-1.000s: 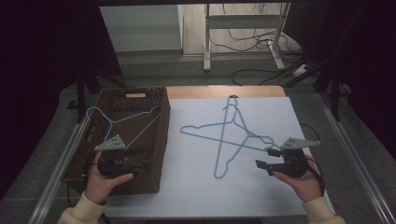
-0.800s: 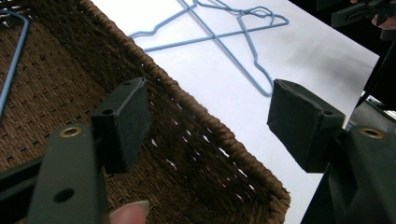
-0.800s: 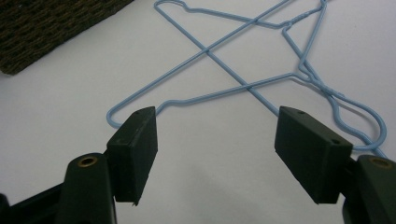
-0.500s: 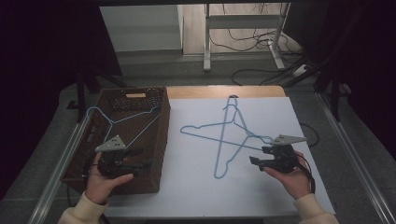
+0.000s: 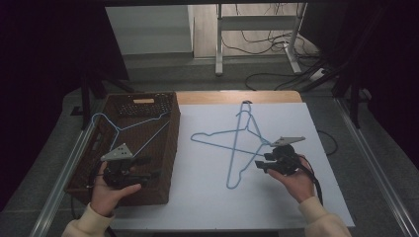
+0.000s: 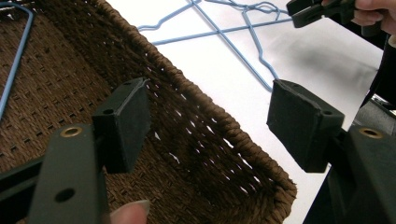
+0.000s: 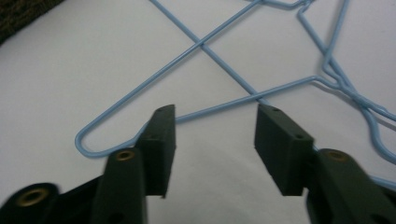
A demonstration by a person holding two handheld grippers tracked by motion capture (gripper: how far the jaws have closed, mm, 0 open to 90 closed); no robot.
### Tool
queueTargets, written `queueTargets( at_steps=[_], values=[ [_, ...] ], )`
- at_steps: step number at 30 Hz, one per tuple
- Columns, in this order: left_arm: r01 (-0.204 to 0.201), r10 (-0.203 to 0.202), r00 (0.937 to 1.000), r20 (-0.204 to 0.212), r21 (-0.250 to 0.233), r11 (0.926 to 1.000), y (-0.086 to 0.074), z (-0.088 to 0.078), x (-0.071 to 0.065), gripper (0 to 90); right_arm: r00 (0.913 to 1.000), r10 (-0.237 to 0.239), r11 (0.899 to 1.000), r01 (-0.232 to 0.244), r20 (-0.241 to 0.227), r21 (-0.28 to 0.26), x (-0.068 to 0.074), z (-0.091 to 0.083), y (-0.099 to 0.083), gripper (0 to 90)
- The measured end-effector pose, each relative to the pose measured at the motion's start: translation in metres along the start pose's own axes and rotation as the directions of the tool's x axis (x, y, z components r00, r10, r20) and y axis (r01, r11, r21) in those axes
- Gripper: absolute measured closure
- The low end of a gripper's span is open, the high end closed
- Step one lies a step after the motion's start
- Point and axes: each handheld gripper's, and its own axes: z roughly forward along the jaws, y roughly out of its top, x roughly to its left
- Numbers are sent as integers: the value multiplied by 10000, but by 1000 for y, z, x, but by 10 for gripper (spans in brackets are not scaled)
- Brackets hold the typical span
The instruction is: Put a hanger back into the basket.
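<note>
The two crossed blue hangers (image 5: 237, 143) lie flat on the white surface (image 5: 207, 197), wires just ahead of our right gripper (image 7: 212, 128). Its fingers have been closing, nothing between them yet. Our left gripper (image 6: 210, 126) hovers open-fingered over the wicker basket (image 5: 163, 148).

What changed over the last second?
The right gripper moved left across the white sheet to the crossed blue hangers; its fingers have just been closing, a hanger wire between them, not yet pinched. The left gripper stayed open over the wicker basket, whose hanger hasn't moved.
</note>
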Motion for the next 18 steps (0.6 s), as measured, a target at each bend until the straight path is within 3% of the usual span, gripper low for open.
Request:
queueTargets(
  at_steps=[5,8,18],
  values=[
    [-27,27,10000,7,16,10000,0,1,0,303,9987,-424,9981,437,-291,444,9,11,8,754],
    [-4,4,10000,5,11,10000,0,1,1,304,9948,-716,9931,779,-718,882,18,23,13,869],
    [95,-95,9999,-41,-7,10000,-2,1,2,303,9793,-1327,9683,1610,-1528,1911,46,63,22,900]
  ],
)
